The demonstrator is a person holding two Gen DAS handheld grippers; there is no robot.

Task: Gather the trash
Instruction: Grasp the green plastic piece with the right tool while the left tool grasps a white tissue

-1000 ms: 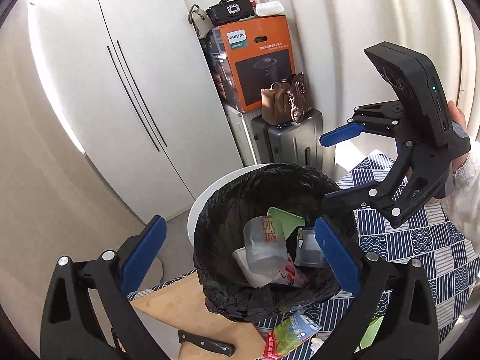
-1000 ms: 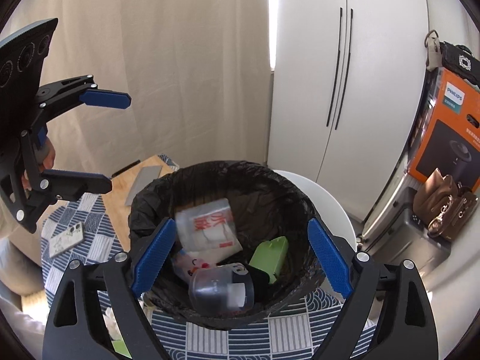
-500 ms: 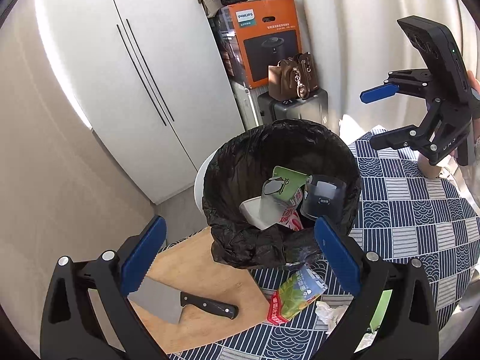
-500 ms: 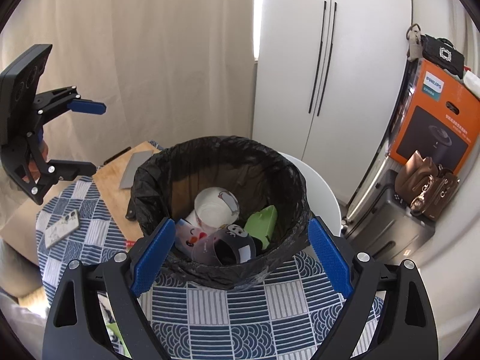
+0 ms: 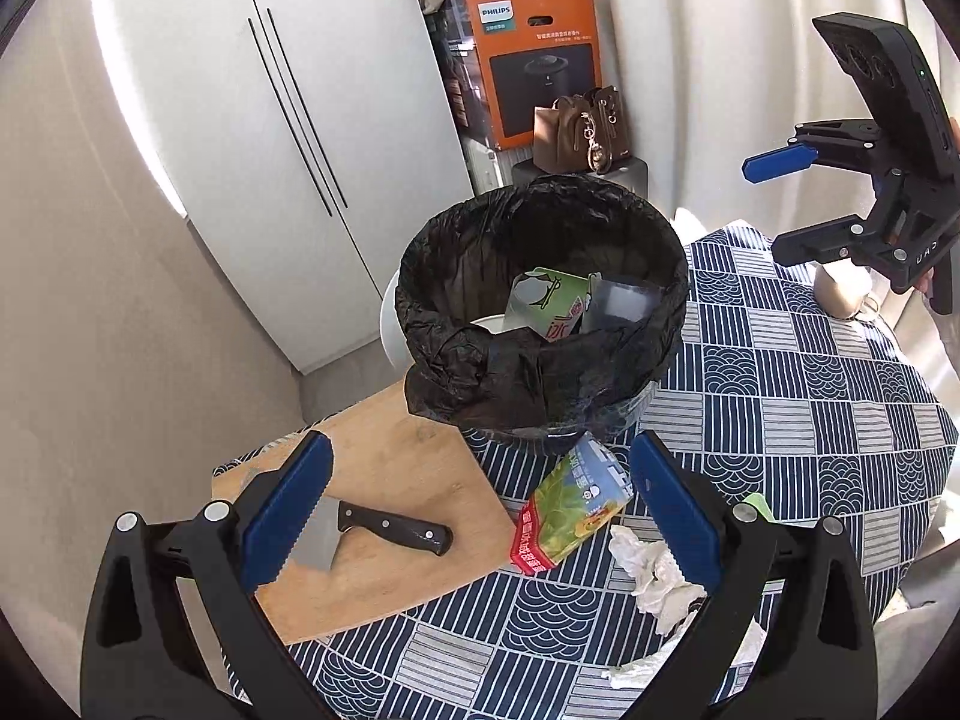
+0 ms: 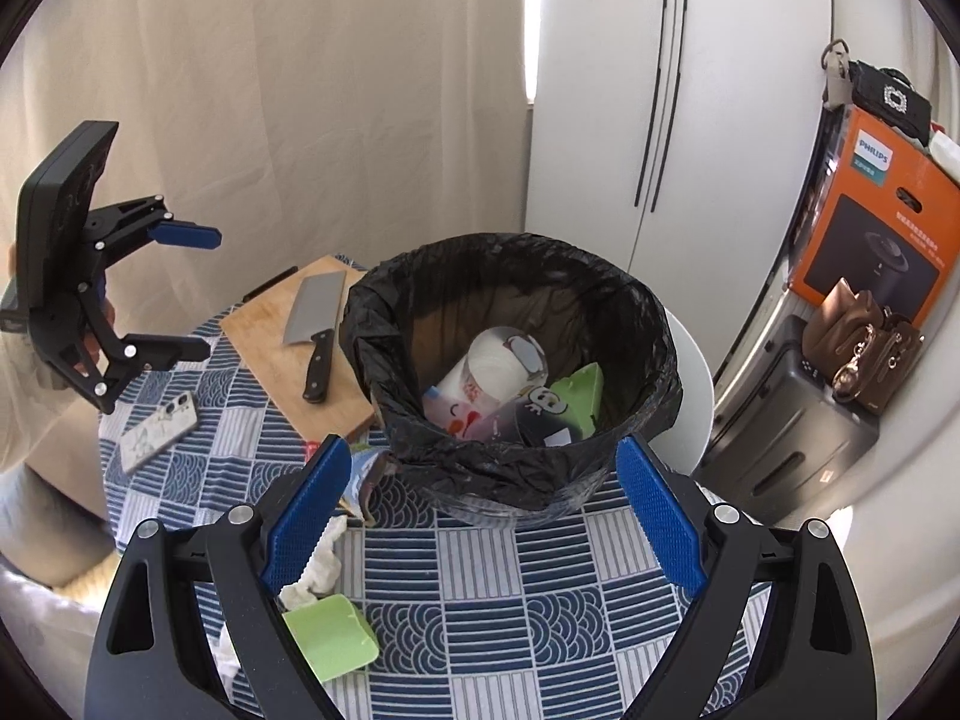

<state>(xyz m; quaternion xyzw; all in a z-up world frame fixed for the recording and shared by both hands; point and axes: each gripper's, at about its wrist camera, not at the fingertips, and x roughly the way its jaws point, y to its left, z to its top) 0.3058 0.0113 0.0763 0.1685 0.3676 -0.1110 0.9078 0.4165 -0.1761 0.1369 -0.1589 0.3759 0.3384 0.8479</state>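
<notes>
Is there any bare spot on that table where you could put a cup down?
Yes: the tablecloth right of the bin is bare out to the edge. It is crowded in front of the bin, with the wrapper and tissues; the cutting board carries a knife.

Black-lined bin (image 5: 543,324) on navy-and-white patterned tablecloth (image 5: 780,420), orange box (image 5: 534,66) behind

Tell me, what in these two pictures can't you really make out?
- Bottom of the bin: both views, buried under cups and cartons.
- Crumpled tissues: both views, partly behind gripper fingers.
- Green piece: right view, partly covered by a finger; left view shows a sliver.
- Cleaver blade: left view, behind a blue pad.
</notes>
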